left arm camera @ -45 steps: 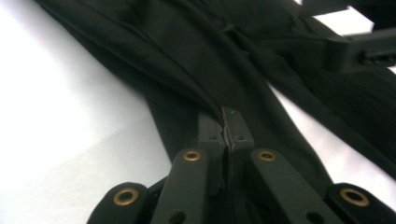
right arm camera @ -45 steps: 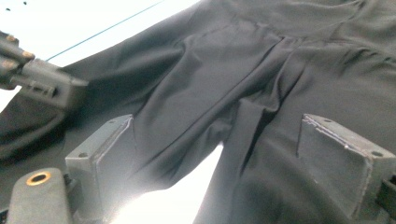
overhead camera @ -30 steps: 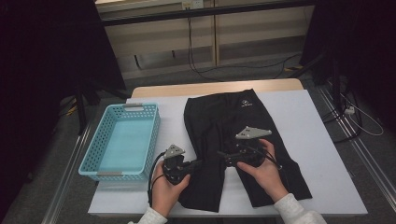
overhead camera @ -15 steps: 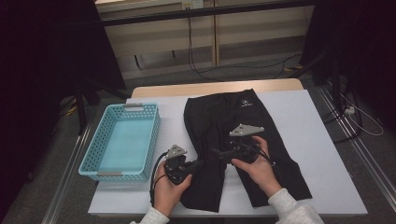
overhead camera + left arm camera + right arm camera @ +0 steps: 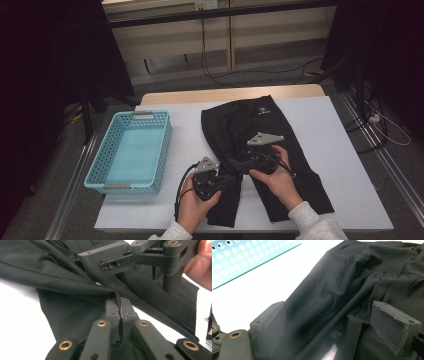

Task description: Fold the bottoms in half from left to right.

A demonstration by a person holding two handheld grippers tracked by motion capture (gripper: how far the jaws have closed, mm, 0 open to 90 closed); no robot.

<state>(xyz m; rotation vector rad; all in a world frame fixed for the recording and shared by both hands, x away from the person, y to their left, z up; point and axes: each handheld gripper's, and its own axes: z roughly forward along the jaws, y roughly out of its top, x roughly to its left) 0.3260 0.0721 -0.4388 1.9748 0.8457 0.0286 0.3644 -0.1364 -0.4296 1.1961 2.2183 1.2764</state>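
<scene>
A pair of black shorts (image 5: 260, 125) lies flat on the white table (image 5: 330, 125), waistband at the far end, legs toward me. My left gripper (image 5: 231, 178) is at the inner edge of the left leg. In the left gripper view its jaws (image 5: 121, 310) are shut on a raised fold of the black fabric (image 5: 75, 282). My right gripper (image 5: 236, 165) points left, just beyond the left one, and shows close overhead in the left gripper view (image 5: 117, 261). Its jaws (image 5: 332, 325) stand wide open with the cloth (image 5: 352, 285) between the pads, not pinched.
A light blue plastic basket (image 5: 131, 150) stands on the left part of the table, and its perforated wall (image 5: 242, 255) appears in the right gripper view. White tabletop lies bare to the right of the shorts. Cables run on the floor beyond the table.
My left gripper has moved right onto the left leg's inner edge. My right gripper has shifted slightly left and farther from me, closing in on the left one.
</scene>
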